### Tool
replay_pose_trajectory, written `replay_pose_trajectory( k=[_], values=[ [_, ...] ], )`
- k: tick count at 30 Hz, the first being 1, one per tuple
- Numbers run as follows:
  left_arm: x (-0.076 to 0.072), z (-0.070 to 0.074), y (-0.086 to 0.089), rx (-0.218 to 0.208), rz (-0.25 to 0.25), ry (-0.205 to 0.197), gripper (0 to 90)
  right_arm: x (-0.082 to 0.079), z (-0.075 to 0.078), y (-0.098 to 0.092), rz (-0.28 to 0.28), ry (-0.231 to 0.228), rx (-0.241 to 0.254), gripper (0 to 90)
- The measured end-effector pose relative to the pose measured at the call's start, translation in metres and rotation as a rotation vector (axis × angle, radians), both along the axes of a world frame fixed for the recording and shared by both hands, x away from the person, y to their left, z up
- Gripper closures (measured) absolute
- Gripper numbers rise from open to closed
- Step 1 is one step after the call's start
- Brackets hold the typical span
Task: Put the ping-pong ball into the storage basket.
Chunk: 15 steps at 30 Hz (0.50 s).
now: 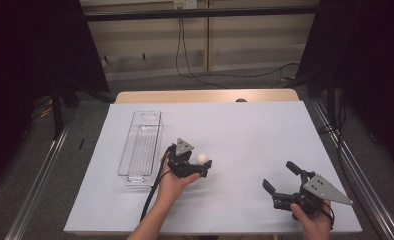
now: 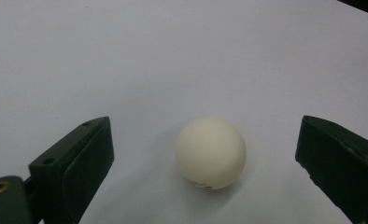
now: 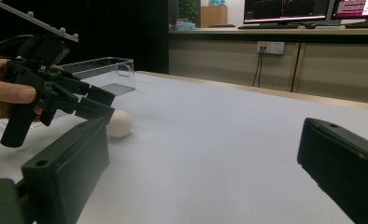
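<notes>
A clear plastic bin (image 1: pixel 140 145) lay lengthwise near the table's (image 1: pixel 245 125) left edge, its long sides running toward the far edge. Just right of the bin's near end, the left gripper (image 1: pixel 203 167) hovered low over the white surface, held in the person's left hand (image 1: pixel 171 184), its jaws spread apart. A small white ball (image 1: pixel 202 158) rested on the table between those jaws; in the left gripper view the ball (image 2: pixel 211 153) sat in the gap with clear space on either side, touching neither jaw. Well apart, toward the near right corner, the right gripper (image 1: pixel 280 176) was held in the right hand (image 1: pixel 312 222), its jaws also wide apart with nothing between them, pointing toward the ball (image 3: pixel 119 123) and the left gripper (image 3: pixel 95 105).
</notes>
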<state>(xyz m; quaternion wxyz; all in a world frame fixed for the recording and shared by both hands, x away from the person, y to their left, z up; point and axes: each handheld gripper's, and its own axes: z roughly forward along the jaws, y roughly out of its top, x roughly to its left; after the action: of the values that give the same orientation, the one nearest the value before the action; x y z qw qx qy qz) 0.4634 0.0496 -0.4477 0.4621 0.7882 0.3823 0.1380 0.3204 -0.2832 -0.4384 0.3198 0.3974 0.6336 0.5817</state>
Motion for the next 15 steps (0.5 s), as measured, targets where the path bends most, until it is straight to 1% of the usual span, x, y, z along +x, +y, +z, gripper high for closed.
replay_pose_trajectory(
  k=[2, 6, 7, 8, 10, 12, 14, 15],
  values=[
    [0.0006, -0.0011, -0.0010, -0.001, 0.020, 0.011, 4.8, 0.0000, 0.0000, 0.0000, 0.001, 0.001, -0.001, 1.8],
    [0.0022, -0.0018, -0.0002, 0.006, 0.011, 0.022, 4.9, -0.0001, 0.0000, -0.0002, 0.000, 0.002, 0.000, 1.8],
    [0.0023, -0.0019, -0.0006, -0.008, 0.007, 0.025, 5.1, -0.0003, 0.0001, -0.0005, 0.002, 0.003, -0.001, 1.8],
    [0.0022, -0.0016, -0.0004, -0.002, 0.007, 0.025, 5.7, 0.0000, 0.0000, -0.0003, 0.000, 0.001, 0.000, 1.8],
    [0.0023, -0.0011, 0.0001, 0.007, 0.013, 0.026, 6.0, 0.0002, -0.0001, -0.0003, 0.001, -0.001, -0.001, 1.8],
    [0.0024, -0.0010, -0.0002, 0.006, 0.011, 0.031, 6.4, -0.0001, 0.0001, 0.0000, 0.002, 0.000, 0.000, 1.8],
    [0.0028, -0.0003, -0.0015, 0.015, 0.021, 0.029, 7.5, 0.0000, 0.0001, 0.0000, 0.005, -0.001, 0.002, 1.8],
    [0.0029, 0.0000, -0.0029, 0.005, 0.023, 0.032, 7.8, 0.0000, 0.0001, -0.0001, 0.003, 0.000, 0.002, 1.8]
  ],
)
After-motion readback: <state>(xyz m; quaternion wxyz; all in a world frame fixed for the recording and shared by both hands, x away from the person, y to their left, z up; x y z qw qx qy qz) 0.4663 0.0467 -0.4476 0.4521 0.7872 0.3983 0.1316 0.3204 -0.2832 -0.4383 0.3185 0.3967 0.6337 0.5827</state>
